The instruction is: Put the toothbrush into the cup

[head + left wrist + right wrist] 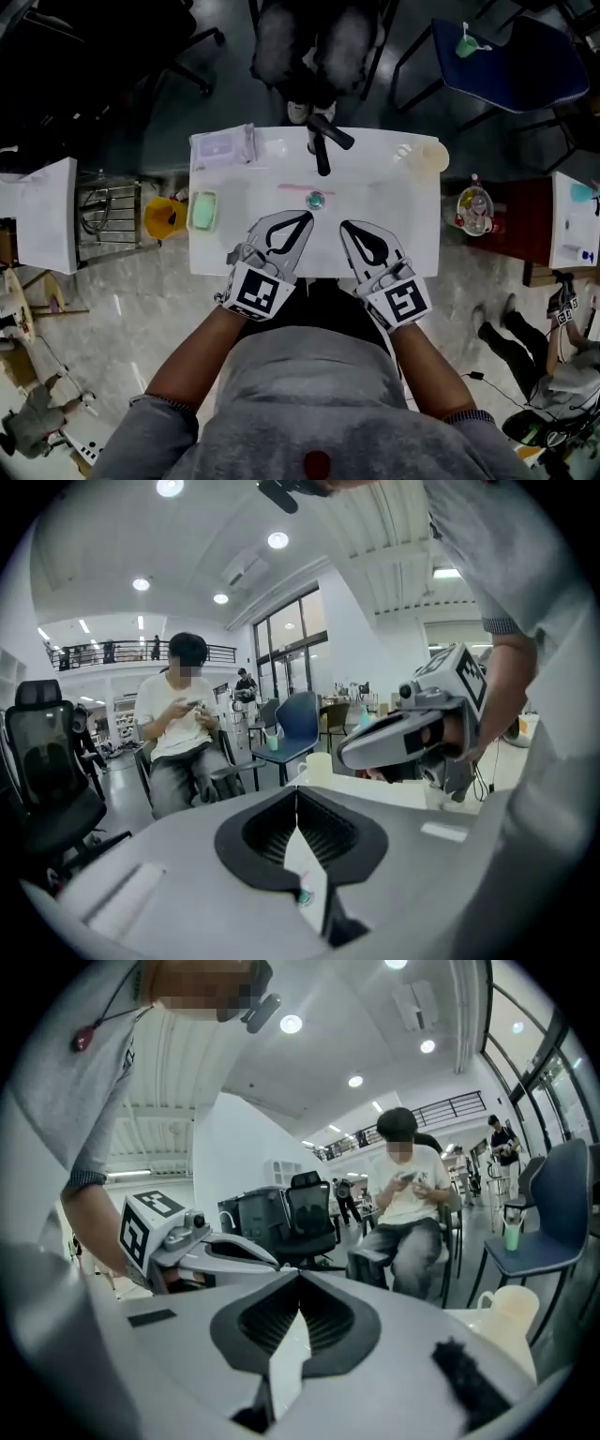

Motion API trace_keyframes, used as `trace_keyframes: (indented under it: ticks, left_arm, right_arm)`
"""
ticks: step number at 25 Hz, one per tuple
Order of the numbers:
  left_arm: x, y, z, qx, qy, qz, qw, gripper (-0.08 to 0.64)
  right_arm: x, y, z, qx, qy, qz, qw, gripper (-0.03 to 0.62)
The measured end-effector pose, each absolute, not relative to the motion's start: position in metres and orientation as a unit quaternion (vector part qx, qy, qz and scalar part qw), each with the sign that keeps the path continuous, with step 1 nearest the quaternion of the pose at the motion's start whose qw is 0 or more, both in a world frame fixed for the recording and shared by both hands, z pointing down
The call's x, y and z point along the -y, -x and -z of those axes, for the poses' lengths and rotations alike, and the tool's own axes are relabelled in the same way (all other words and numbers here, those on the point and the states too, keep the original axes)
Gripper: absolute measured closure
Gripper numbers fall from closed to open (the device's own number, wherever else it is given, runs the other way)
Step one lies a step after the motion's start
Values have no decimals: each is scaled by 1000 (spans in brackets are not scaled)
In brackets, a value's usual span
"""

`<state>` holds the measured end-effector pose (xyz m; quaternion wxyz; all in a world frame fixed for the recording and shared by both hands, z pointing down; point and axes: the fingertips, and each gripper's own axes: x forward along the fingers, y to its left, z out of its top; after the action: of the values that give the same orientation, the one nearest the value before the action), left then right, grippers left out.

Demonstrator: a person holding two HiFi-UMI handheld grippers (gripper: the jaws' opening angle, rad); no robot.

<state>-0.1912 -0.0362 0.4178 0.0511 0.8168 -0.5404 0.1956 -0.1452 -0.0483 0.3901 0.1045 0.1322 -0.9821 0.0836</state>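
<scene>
A thin pink toothbrush lies flat in the white basin, just beyond the round drain. A cream cup stands at the basin's far right corner; it also shows as the cup and the cup in the gripper views. My left gripper hovers over the basin's near half, shut and empty, its tips just short of the drain. My right gripper sits beside it, jaws together with nothing between them. Neither touches the toothbrush.
A black faucet stands at the basin's far middle. A green soap dish and a clear packet lie at the left. A seated person is beyond the basin, with a blue chair at far right.
</scene>
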Motion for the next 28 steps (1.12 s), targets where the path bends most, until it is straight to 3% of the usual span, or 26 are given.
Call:
trace_keyframes:
  ticks: [14,28]
  left_arm:
    - [81,211,-581,463,-816,-325,119,499]
    - [94,188,-686,302,-809,-502,53,443]
  right_arm:
    - [81,166,-492,967,-170,-120,147,584]
    - [94,162,-543,951,-209,-159,161,584]
